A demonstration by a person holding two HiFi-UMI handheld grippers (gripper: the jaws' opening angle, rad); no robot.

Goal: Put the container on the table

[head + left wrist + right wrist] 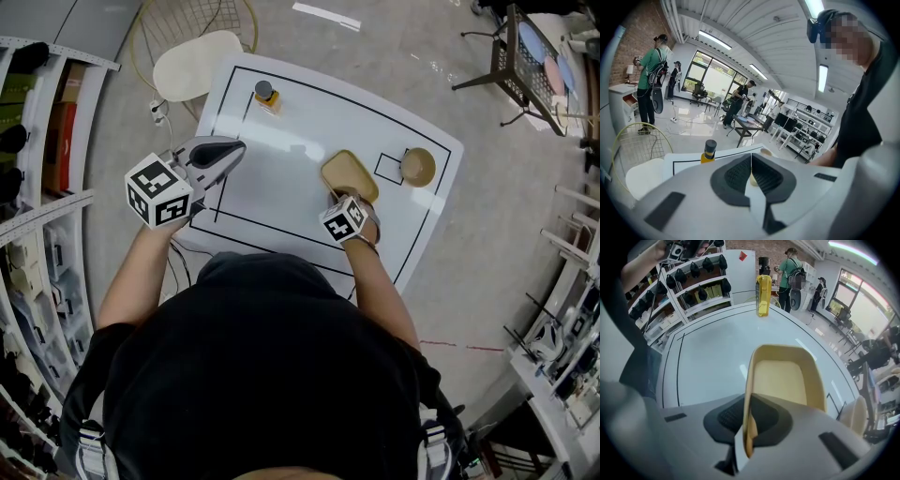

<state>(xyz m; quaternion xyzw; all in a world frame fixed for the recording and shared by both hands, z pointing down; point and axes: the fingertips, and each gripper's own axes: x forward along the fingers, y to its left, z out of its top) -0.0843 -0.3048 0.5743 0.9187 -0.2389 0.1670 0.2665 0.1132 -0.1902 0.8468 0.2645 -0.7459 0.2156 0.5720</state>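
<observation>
Container (785, 376) is clamped by its rim in the right hand-held gripper (747, 423); left hand-held gripper (751, 174) jaws together.

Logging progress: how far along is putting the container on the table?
Done: the container is gripped. In hand: the right gripper clamps its rim over the table; whether it touches down is unclear. The left gripper is shut, empty. Left: rest it flat, release.

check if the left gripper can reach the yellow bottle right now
Probably yes: the left gripper is shut and empty, and only bare table lies between it and the yellow bottle; the container is well to its right.
</observation>
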